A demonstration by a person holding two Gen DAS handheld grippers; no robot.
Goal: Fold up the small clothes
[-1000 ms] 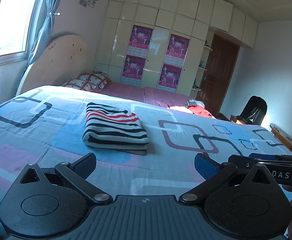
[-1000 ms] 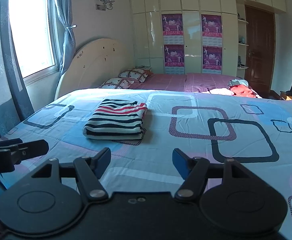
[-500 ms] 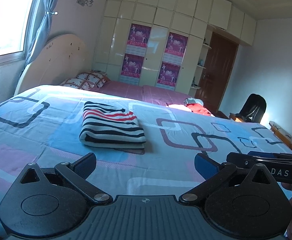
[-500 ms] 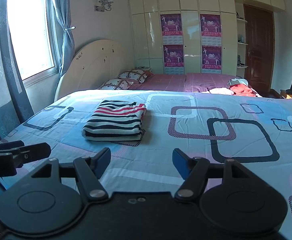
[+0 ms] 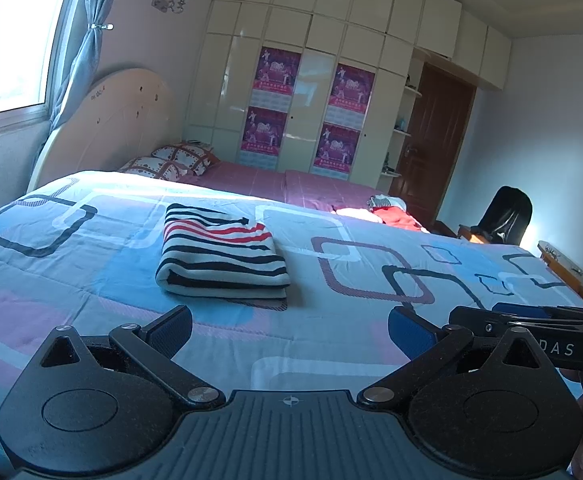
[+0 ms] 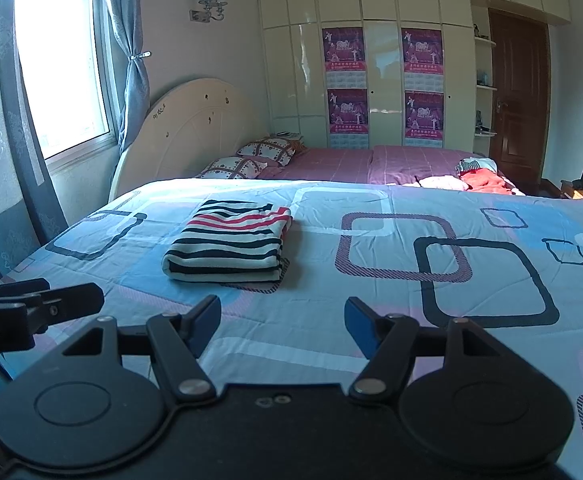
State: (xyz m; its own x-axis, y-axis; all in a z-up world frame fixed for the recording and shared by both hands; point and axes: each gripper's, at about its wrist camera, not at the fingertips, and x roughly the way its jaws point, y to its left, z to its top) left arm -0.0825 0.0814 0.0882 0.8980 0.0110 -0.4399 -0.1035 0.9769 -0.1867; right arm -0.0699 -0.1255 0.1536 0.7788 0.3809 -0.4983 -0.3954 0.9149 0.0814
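Lying folded into a compact rectangle on the blue patterned quilt [image 5: 91,272], the striped garment [image 5: 221,258] is seen left of centre, touched by neither tool. The left gripper [image 5: 290,330] is held low over the near edge of the bed, jaws spread wide, nothing between the blue pads [image 5: 409,332]. The right gripper [image 6: 282,322] is likewise held apart and empty, just beside the left one. A small heap of red clothes [image 6: 481,178] is left at the far side on the purple sheet [image 6: 351,164], well apart from the folded piece.
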